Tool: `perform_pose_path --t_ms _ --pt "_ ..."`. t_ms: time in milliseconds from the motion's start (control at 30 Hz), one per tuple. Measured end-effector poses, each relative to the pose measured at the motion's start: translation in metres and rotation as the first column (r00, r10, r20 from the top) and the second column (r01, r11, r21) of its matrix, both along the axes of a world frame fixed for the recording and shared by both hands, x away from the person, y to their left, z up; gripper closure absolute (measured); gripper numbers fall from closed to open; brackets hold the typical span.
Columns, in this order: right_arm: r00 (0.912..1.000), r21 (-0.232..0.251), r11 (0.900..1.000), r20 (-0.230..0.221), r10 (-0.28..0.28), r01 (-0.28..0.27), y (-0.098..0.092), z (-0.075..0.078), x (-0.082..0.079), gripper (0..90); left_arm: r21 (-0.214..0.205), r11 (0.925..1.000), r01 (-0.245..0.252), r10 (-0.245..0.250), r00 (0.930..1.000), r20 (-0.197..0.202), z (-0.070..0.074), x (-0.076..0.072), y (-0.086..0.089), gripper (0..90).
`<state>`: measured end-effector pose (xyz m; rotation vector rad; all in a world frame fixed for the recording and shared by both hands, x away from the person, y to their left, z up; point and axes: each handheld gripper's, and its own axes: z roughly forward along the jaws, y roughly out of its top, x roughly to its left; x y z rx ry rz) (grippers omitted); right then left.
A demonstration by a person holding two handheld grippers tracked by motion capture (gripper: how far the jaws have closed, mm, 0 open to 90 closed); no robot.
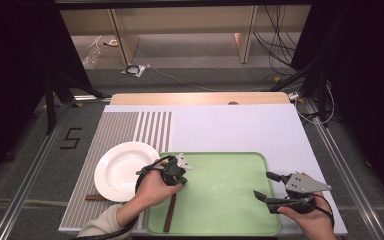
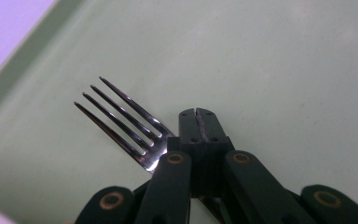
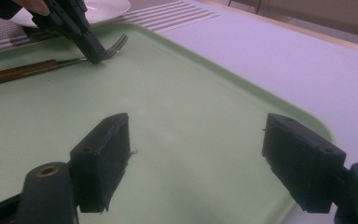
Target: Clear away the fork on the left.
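My left gripper [image 2: 198, 114] is clenched on the fork [image 2: 121, 119] neck, low over the green tray's [image 1: 230, 210] left side; my right gripper [image 3: 196, 158] gapes empty. Pinched so narrowly, the wooden handle could swivel and slip.

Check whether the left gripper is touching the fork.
Touching. In the right gripper view, the left gripper has its shut jaws pinching the neck of the fork on the tray; the left gripper view agrees.
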<state>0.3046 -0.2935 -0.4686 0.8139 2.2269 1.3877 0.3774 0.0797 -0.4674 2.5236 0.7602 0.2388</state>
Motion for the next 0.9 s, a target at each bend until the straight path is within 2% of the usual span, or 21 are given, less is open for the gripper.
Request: perform_pose_path --t_ms 233,333,567,667,767,900 --pt "1.0000 -0.003 1.0000 -0.002 0.000 0.000 0.001 0.000 0.000 24.3 -0.017 0.9993 -0.034 0.034 0.9994 -0.003 -0.001 0.000 0.013 89.7" --pt "1.0000 -0.001 1.0000 -0.002 -0.002 0.002 0.000 0.000 0.000 24.3 -0.060 0.9967 -0.055 0.055 0.9985 0.004 0.001 0.000 0.016 89.2" --pt "1.0000 -0.007 1.0000 -0.004 -0.006 0.006 -0.001 0.001 0.000 24.3 -0.136 0.9892 -0.055 0.066 0.9949 0.076 0.010 -0.004 0.025 81.4" --pt "1.0000 -0.007 1.0000 -0.002 -0.006 0.006 -0.001 0.001 0.000 24.3 -0.167 0.9853 -0.037 0.057 0.9917 0.116 0.011 -0.007 0.030 73.6" --pt "1.0000 0.000 1.0000 0.001 -0.004 0.004 -0.001 0.001 0.000 24.3 -0.215 0.9760 -0.034 0.065 0.9884 0.137 0.013 -0.011 0.036 66.1" --pt "1.0000 0.002 1.0000 0.001 -0.006 0.006 -0.001 0.001 0.000 24.3 -0.299 0.9532 -0.041 0.092 0.9832 0.157 0.017 -0.017 0.047 51.6"
